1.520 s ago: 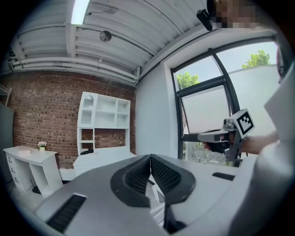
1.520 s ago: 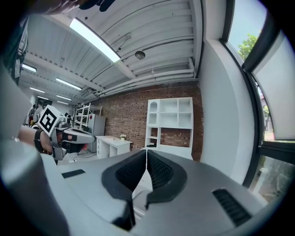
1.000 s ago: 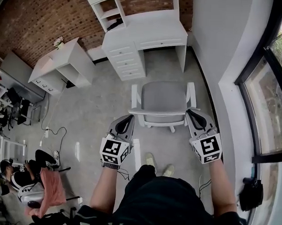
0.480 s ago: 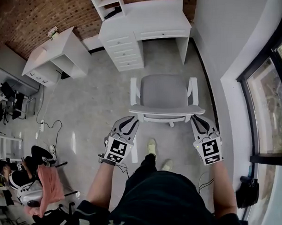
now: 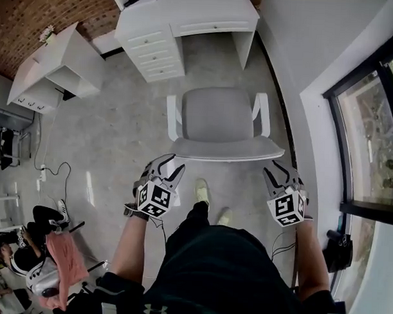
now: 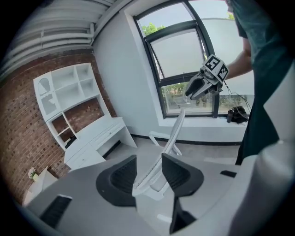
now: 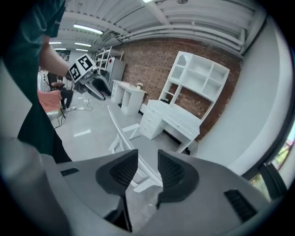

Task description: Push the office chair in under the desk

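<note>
**A:** Which step is this?

**B:** The reach, I'd say. In the head view the chair [image 5: 217,118] stands mid-frame, facing the worktop [image 5: 202,5] at the top edge. There is bare floor between them, so it is not pushed in yet.

**A:** And the hands?

**B:** Both arms stretch forward with the tools tilted downward. The left gripper [image 5: 172,165] is near the lower-left end of the backrest [image 5: 226,149], and the right gripper [image 5: 276,170] is near its lower-right end.

**A:** Fingers?

**B:** Both pairs have just been opening and stand spread. In each gripper view the backrest's edge shows in the gap, but the fingers [image 6: 117,177] press on nothing.

**A:** Next?

**B:** Probably close on that edge, then push evenly toward the top of the frame so the chair rolls straight.
</note>
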{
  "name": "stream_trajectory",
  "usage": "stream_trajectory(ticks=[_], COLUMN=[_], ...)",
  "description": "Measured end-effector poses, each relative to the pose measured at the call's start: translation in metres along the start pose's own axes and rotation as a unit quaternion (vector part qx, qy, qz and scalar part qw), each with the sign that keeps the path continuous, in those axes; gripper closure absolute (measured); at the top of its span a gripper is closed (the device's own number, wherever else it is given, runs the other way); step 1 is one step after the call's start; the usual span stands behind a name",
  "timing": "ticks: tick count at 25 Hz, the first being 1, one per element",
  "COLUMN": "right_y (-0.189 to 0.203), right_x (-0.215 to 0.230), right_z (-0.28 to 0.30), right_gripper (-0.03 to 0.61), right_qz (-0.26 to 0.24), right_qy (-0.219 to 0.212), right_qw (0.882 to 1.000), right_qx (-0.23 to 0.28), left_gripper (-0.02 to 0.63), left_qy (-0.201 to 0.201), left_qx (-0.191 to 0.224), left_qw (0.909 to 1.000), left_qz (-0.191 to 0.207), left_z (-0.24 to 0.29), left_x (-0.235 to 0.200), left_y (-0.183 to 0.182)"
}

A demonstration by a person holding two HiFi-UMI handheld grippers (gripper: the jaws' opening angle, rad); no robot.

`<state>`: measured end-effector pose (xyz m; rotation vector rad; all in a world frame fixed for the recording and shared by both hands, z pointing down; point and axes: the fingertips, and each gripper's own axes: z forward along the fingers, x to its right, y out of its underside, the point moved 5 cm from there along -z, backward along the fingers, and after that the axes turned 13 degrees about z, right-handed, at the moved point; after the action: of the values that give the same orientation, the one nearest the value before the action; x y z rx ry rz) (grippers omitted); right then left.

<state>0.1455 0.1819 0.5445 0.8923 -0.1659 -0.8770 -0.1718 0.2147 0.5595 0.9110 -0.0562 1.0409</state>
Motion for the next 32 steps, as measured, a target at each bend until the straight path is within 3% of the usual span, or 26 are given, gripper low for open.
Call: stream_trajectory(ticks=[7,16,19,24,28,31,32], right_y=[0.049,0.079,0.092,0.117,0.117,0.115,0.115], right_x=[0.026,0.041,0.046,0.052,0.046,0.049,0.049], right_z=[0.033,0.086,0.100,0.117,0.135,0.142,0.143], right_gripper=[0.412,0.333,0.333,0.334,0.361,0.448,0.451], right_qz=[-0.088,-0.174,-0.201,-0.229,-0.230,-0.228,-0.228], right_qy=[0.018,0.013,0.006,0.014,0.036,0.051,0.052], right_qw=[0.991,0.969,0.959,0.945,0.945,0.946,0.945], right_qx=[-0.101,-0.174,-0.198,-0.234,-0.230,-0.226,-0.229], left_gripper=[0.397,0.377,0.379,0.438,0.469,0.479,0.483], left_qy=[0.043,0.059,0.064,0.066,0.070,0.067,0.067], left_qx=[-0.043,-0.102,-0.119,-0.170,-0.180,-0.190,-0.193], left_qw=[0.9967,0.9868,0.9835,0.9718,0.9690,0.9649,0.9635], left_qz=[0.054,0.111,0.120,0.150,0.154,0.169,0.173], left_z=[0.039,0.071,0.085,0.110,0.116,0.122,0.125], left_x=[0.003,0.002,0.007,0.014,0.012,0.014,0.014], left_y=[0.023,0.053,0.055,0.062,0.071,0.073,0.073])
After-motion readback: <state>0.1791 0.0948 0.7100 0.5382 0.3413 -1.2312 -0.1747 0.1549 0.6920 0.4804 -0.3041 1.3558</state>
